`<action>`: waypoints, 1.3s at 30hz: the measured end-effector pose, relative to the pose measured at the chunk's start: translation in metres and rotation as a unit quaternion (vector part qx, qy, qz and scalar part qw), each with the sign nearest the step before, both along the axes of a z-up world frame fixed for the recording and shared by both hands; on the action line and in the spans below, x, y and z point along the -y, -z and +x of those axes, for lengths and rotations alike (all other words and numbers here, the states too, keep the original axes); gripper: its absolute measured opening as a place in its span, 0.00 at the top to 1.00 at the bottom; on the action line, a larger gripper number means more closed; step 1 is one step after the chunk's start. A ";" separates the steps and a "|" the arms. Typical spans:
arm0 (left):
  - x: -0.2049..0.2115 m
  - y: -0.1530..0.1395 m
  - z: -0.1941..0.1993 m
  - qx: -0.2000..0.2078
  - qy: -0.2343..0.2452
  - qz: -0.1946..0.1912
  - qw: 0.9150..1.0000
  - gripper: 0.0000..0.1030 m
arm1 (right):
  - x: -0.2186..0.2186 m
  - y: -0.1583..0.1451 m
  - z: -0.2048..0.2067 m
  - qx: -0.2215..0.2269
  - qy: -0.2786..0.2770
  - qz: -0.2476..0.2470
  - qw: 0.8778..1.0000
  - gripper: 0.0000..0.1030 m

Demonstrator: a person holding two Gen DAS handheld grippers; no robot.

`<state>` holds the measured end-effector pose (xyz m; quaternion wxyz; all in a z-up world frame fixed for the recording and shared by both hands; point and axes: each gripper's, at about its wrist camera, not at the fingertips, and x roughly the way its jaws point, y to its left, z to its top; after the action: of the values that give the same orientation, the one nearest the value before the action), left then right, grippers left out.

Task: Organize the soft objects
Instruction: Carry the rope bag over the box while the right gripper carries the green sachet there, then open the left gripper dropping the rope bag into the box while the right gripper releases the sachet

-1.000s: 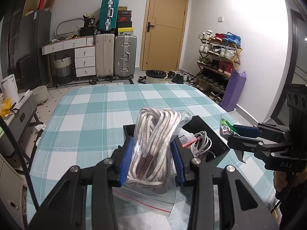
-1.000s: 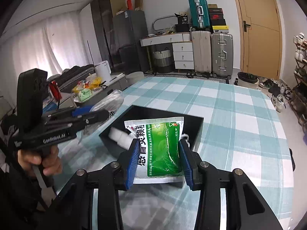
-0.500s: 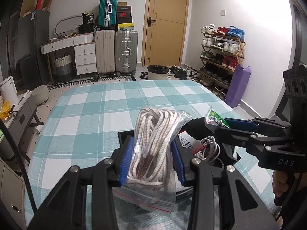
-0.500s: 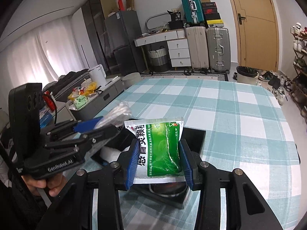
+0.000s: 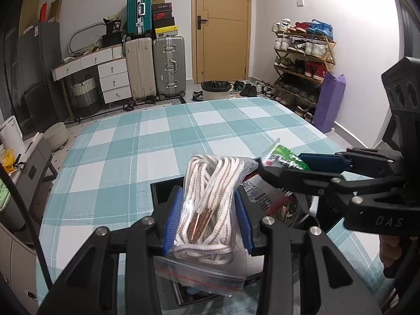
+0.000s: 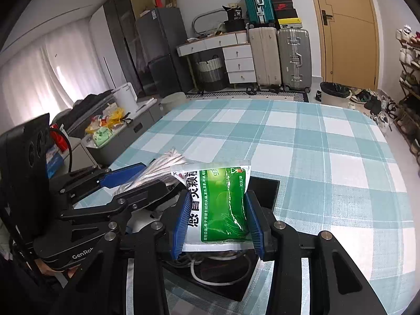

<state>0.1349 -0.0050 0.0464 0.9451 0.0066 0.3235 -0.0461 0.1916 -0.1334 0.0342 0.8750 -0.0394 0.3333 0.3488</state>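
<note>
A: How many hand-held grippers can be seen?

B: Two are seen. A clear zip bag of rope (image 5: 207, 210) is pinched between the blue pads of the left hand-held gripper (image 5: 207, 211). A green and white packet (image 6: 220, 207) is pinched by the right hand-held gripper (image 6: 219, 216). Both are pressed tight on what is held.

A: How many boxes are on the table (image 5: 183, 131)?

B: One black box (image 6: 265, 191) is seen. It is set on the checked cloth at the near end of the table, and it is open at the top.

A: What is kept inside it?

B: A white cord (image 6: 210, 279) is coiled in there. A red and white packet (image 5: 262, 197) is leaned in it too. More may be in there, but it is hidden by the hand-held grippers.

A: Where are the bag and the green packet held?

B: Both are held up over the black box, side by side and very close. Neither has been put down in it yet.

A: How many suitcases are seen by the wall?

B: Three are counted. A cream suitcase (image 5: 139, 65) and a grey suitcase (image 5: 169, 65) are stood on the floor, and a teal suitcase (image 5: 139, 11) is stacked on top.
</note>
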 end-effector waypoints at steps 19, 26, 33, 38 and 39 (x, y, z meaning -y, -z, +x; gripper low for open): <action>0.007 0.011 0.004 -0.012 0.027 0.019 0.999 0.60 | -0.009 0.021 0.005 -0.004 -0.016 -0.048 0.999 0.60; -0.001 0.008 0.004 -0.023 0.031 0.002 0.999 0.47 | -0.012 0.018 -0.004 0.029 -0.026 -0.074 0.997 0.40; -0.010 -0.003 -0.011 -0.001 0.020 -0.007 1.000 0.10 | 0.008 0.002 -0.025 0.093 -0.011 -0.074 0.993 0.10; -0.011 -0.010 -0.026 0.024 0.010 0.005 1.000 0.00 | 0.023 0.000 -0.029 0.094 0.009 -0.063 0.994 0.01; -0.012 -0.010 -0.028 0.027 0.008 0.006 1.000 0.00 | 0.025 -0.001 -0.030 0.093 0.010 -0.059 0.994 0.01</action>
<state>0.1070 0.0066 0.0563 0.9530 0.0164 0.2982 -0.0512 0.1615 -0.1583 0.0355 0.9019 -0.1196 0.2712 0.3143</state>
